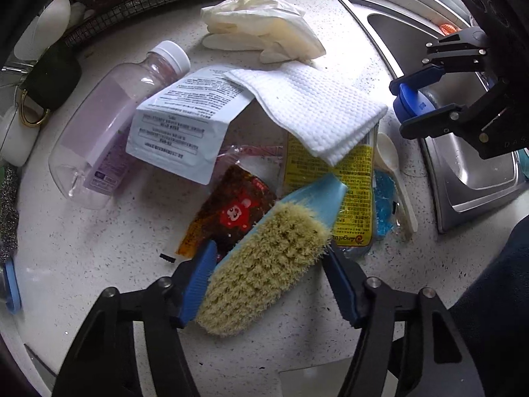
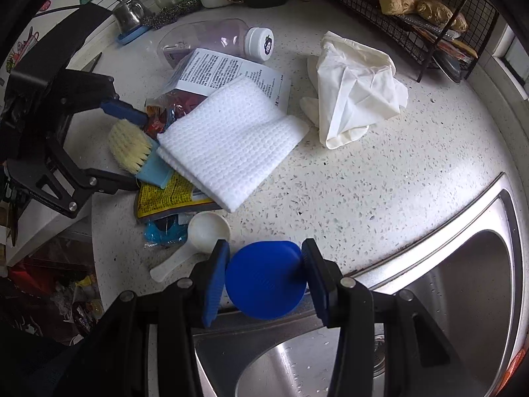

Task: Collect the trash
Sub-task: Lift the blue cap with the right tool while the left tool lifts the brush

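Note:
A brush (image 1: 264, 264) with pale bristles and a light blue handle lies on the speckled counter (image 1: 99, 264), and my left gripper (image 1: 269, 251) is shut on its bristle head. It leans on a litter pile: a red-brown sachet (image 1: 231, 215), a yellow wrapper (image 1: 353, 205), a white printed pouch (image 1: 178, 122), a blue wrapper (image 1: 385, 205) and a white scoop (image 1: 390, 158). A folded white cloth (image 1: 314, 109) covers the pile. My right gripper (image 2: 264, 251) is shut on a round blue lid (image 2: 264, 281) above the sink's edge.
A clear bottle (image 1: 109, 132) of purple liquid lies left of the pile. Crumpled white gloves (image 1: 261, 26) rest behind it. A steel sink (image 2: 429, 297) is on the right, a black wire rack (image 2: 429, 33) at the back, and cups and a steel scourer (image 2: 172, 13) by the wall.

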Motion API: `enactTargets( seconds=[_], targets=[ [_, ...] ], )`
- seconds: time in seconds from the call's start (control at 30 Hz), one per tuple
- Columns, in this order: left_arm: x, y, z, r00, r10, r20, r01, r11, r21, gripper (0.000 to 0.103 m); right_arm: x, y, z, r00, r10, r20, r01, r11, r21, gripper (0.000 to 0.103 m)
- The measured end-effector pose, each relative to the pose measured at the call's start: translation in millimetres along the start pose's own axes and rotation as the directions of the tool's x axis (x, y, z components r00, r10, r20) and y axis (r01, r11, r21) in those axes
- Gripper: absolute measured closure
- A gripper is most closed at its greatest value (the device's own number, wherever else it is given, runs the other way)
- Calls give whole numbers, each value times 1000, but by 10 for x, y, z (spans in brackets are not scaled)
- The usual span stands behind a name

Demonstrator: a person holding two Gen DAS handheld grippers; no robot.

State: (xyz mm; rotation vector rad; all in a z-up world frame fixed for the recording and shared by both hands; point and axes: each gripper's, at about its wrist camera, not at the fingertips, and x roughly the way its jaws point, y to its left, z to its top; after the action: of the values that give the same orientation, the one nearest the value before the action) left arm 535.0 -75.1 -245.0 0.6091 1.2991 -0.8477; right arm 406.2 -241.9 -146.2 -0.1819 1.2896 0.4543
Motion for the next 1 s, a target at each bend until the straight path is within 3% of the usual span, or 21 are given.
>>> enactTargets(
  seconds=[0.2,0.47,0.67,1.0],
  targets=[
    [-50,-97,-129,999,-25,32,28,996,-85,60,-14,-47,59,1000,15,15,-15,999,30,60],
    [-455,-142,-258,991,-36,131,66,970,-234,67,-236,106,31,998,-12,53,10,999,36,60],
    [-670,-404,-304,986,-8,168,51,966,-252,68,-419,202,12,995,-11,97,7,999,39,60],
    [-1165,-789,-982,974,28,224,42,952,-304,68,-755,732,-297,984,-6,177,3,1000,18,60]
  ],
)
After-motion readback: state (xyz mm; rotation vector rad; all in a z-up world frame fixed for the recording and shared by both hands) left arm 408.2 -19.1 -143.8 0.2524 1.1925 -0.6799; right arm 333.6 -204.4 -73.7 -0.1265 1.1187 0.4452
